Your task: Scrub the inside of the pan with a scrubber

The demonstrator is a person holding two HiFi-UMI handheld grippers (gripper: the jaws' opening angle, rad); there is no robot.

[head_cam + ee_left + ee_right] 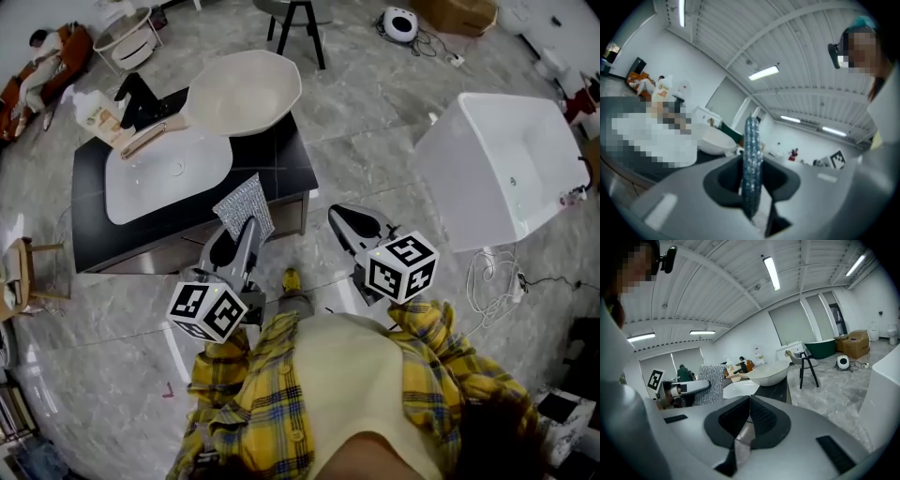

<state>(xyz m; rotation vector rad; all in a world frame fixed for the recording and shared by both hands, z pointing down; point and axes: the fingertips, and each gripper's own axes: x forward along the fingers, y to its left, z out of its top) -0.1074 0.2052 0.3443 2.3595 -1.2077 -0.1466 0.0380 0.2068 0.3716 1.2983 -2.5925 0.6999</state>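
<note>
Grey marble floor [375, 141] all round; black counter [286, 159] ahead, carrying white sink [169, 173] and pan [246, 92], with wooden handle [150, 139] lying towards sink. Pan well apart from both grippers, not yet reached.

Left gripper [240, 231]: clamped on scrubber [242, 202], pad upright and edge-on between jaws.
Right gripper [337, 216]: jaws pressed together, nothing between them.

Procedure for step in hand, judged from present layout:
- Carry scrubber forward over counter and lower into pan.
- Turn wrist to lay flat face, not thin edge, against inner wall.
- Steady pan at handle with right gripper; otherwise likely to slide on smooth counter.
- Work in overlapping circles from base up to rim, with light pressure to keep pad from slipping out.

Count: one pan, one scrubber, two grippers, one sink, one counter, one tub [506, 169] at right.
</note>
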